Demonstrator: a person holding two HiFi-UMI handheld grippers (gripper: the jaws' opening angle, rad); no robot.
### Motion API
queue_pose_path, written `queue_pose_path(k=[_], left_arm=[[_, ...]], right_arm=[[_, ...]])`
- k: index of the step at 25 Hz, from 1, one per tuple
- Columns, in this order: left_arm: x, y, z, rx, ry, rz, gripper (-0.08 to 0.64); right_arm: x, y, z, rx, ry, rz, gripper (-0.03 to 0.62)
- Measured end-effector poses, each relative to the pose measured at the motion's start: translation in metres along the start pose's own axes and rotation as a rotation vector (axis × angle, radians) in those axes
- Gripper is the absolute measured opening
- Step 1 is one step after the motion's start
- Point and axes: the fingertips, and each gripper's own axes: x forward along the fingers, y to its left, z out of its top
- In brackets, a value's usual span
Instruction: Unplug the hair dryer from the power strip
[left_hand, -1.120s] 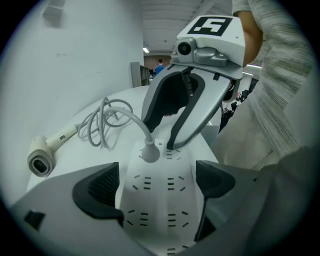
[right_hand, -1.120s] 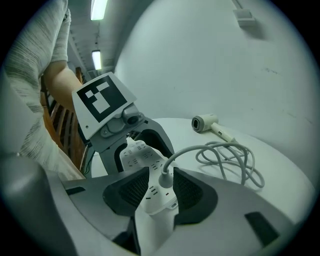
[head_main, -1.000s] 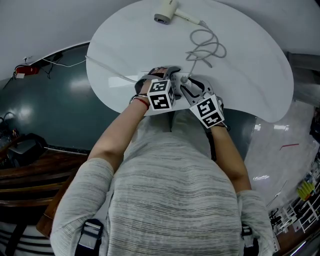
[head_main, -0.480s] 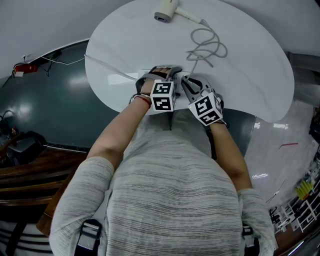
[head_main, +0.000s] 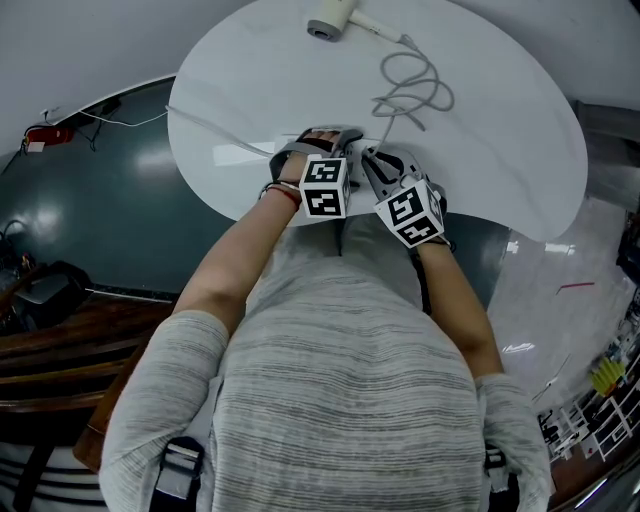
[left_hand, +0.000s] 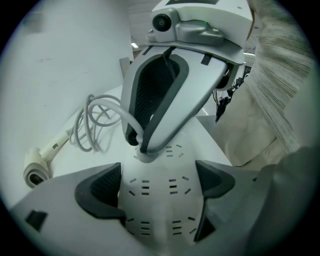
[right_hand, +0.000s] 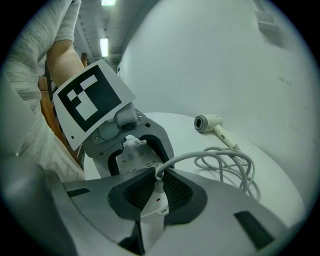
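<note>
Right gripper (right_hand: 159, 183) has its jaws pinched together on the white plug (left_hand: 144, 156), right where the cord (head_main: 412, 92) leaves it. Left gripper (left_hand: 157, 190) straddles the power strip (left_hand: 150, 220), with a dark pad pressed against each long side, so it appears to be pinning the strip down on the desk (head_main: 500, 130).

Both grips that the unplugging needs look set, but the pull itself does not seem done. In the left gripper view the base of the plug sits flush on the face of the strip, with no gap that I can make out, so I judge it still seated in its socket. What is left is to draw the plug straight out while the strip is held, then let go.

The strip lies at the near edge of the desk, directly under both grippers, which stand side by side and almost touch. From the plug, the cord runs away to a loose coil at mid-desk. It then goes on to the hair dryer (head_main: 333, 18), which lies on its side at the far edge, well apart from both grippers.
</note>
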Motion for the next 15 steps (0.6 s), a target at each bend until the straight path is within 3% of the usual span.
queue_pose_path(k=[15], left_arm=[[0.0027,0.0001,-0.0006,-0.016,0.027,-0.007,0.466]], right_arm=[[-0.0026,0.001,-0.0005,0.03,0.053,-0.03,0.057]])
